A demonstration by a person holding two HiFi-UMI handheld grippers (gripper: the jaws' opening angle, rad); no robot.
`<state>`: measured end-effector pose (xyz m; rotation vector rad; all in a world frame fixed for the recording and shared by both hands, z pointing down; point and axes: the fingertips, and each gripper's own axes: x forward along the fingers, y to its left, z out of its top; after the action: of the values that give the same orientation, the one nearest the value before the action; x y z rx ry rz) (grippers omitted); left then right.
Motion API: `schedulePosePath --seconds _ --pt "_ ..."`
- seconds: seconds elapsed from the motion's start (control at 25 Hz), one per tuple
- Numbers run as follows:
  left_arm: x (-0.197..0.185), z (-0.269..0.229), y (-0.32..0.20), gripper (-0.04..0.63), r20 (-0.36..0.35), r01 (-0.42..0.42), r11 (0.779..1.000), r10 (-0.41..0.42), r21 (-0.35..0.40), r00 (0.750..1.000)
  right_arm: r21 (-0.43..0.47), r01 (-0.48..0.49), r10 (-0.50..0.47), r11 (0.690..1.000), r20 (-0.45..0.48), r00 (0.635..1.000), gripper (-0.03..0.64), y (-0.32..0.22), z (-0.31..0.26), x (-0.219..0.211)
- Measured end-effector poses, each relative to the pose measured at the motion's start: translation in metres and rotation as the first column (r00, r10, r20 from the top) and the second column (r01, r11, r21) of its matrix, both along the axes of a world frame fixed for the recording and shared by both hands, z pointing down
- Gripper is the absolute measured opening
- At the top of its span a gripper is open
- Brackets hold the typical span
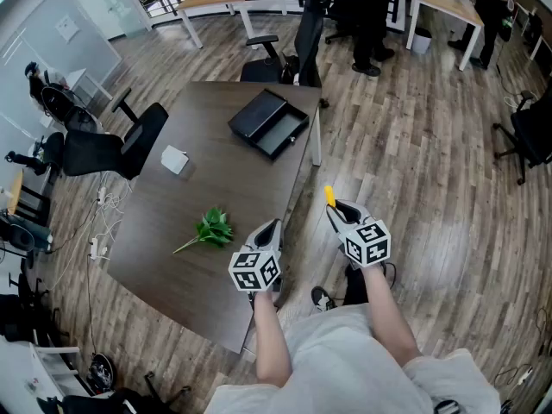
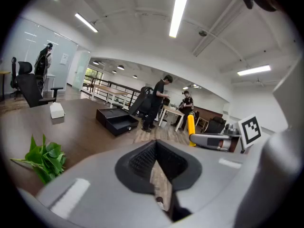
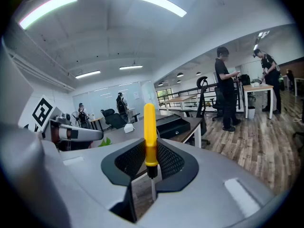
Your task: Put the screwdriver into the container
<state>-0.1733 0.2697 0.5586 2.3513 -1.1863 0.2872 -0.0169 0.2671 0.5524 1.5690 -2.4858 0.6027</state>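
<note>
- My right gripper (image 3: 150, 171) is clamped on the screwdriver (image 3: 149, 133), pinching it low on the handle, by the black collar.
- The screwdriver has a smooth, round, bright yellow handle with a domed end. It stands out past my jaws, and a thin bare metal shaft runs back between them.
- In the head view the screwdriver (image 1: 329, 196) is off the table's right edge, over the plank floor. It is well apart from the container (image 1: 269, 123).
- The container is a flat black rectangular box with its lid open. It sits at the far end of the table (image 1: 172, 257), near the right edge.
- My left gripper (image 2: 159, 175) has its jaws pressed together with nothing between them. It hangs at the table's near right edge.
- Both grippers have grey matte shells and black ribbed pads.
- The table top is dark brown with a dull sheen.
- A green leafy sprig (image 1: 210, 228) lies on the near part of the table.
- A small white box (image 1: 174, 159) sits further off, to the left.
</note>
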Motion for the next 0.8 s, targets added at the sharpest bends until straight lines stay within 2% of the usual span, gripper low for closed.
schedulePosePath --seconds 0.24,0.4,0.56,0.8 --pt "0.001 0.008 -0.014 0.054 0.009 0.012 1.0 -0.012 0.004 1.0 0.002 0.004 -0.004 1.0 0.014 1.0 0.075 -0.017 0.008 0.005" --pt "0.01 0.0 -0.024 0.054 -0.012 -0.01 1.0 0.011 0.029 1.0 0.002 0.014 -0.015 1.0 0.022 1.0 0.075 -0.033 0.007 0.007" --pt "0.014 0.0 -0.044 0.055 0.013 -0.013 0.999 0.013 0.031 1.0 0.002 0.02 -0.02 1.0 0.069 0.997 0.075 -0.058 0.005 0.013" --pt "0.03 0.001 -0.087 0.054 0.033 0.001 1.0 -0.002 0.026 0.999 -0.003 0.046 -0.045 0.999 0.055 0.997 0.075 -0.099 0.005 0.029"
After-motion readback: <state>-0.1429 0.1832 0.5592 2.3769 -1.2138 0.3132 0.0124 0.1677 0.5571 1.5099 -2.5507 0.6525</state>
